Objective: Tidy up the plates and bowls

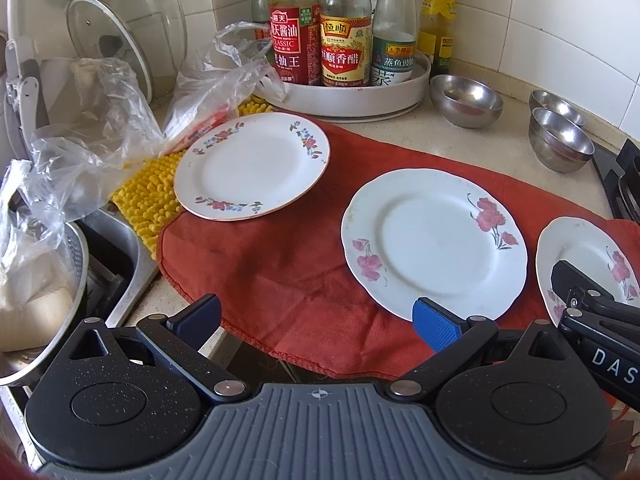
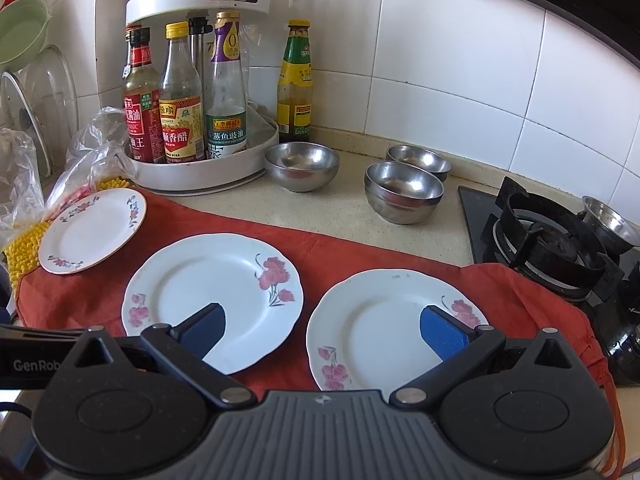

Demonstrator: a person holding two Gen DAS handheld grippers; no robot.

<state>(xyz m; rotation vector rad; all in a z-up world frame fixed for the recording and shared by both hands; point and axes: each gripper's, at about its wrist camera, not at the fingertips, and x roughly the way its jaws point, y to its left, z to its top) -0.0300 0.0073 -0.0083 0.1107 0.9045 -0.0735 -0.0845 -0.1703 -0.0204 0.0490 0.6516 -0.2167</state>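
Only from the right wrist is the stove [image 2: 552, 248] seen. Bottles are held in the white turntable [image 2: 208, 176] (empty steel bowls [image 2: 404, 192] nearby). Both the left tool [image 1: 316, 320] and right tool [image 2: 322, 330] are spread wide, nothing gripped.

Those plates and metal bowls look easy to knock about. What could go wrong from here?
Likely risks:
1. The small plate sits partly on the bumpy yellow mat, so it may rock when gripped.
2. The red cloth under all three plates could drag and shift them.
3. The right gripper hangs open close over two plates and could clip a rim.
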